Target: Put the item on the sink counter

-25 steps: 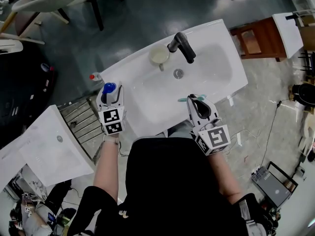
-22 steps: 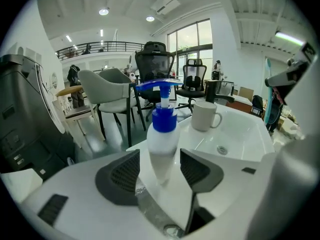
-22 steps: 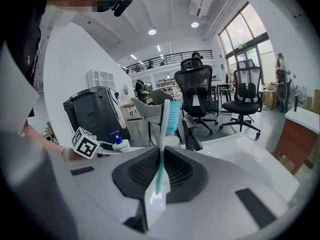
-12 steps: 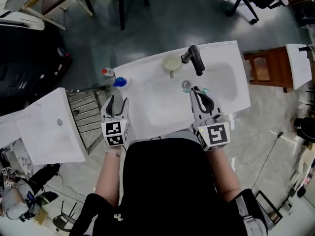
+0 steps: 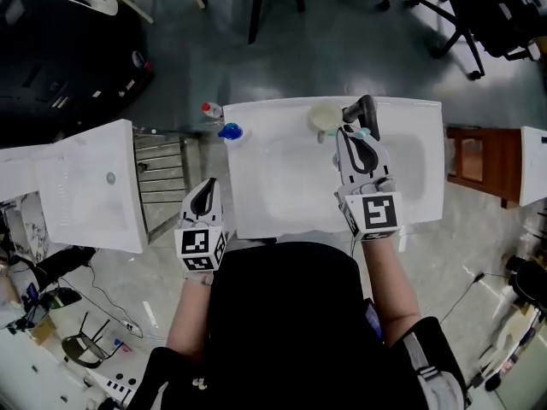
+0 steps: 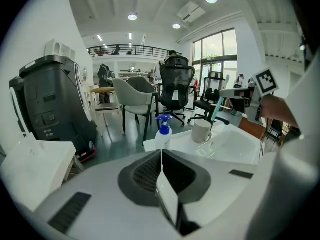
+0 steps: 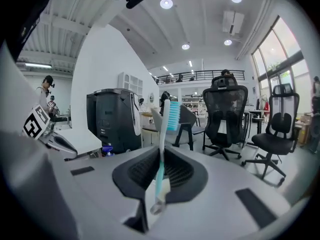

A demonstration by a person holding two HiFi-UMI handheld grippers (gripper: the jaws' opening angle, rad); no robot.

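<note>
The white sink counter lies below me, with a black faucet and a pale cup at its back rim. A blue-topped spray bottle stands on the back left corner. My right gripper hovers over the basin beside the faucet, shut on a teal toothbrush that stands upright, bristles up. My left gripper hangs off the counter's front left edge, well short of the bottle, its jaws closing together on nothing.
A second white basin lies at the left, with a metal rack between it and the counter. A wooden stool sits right of the counter. Office chairs stand beyond it. A dark bin stands at the left.
My right gripper carried the toothbrush from the basin's front to the faucet and cup. My left gripper let go of the spray bottle, drew back off the counter and closed its jaws.
</note>
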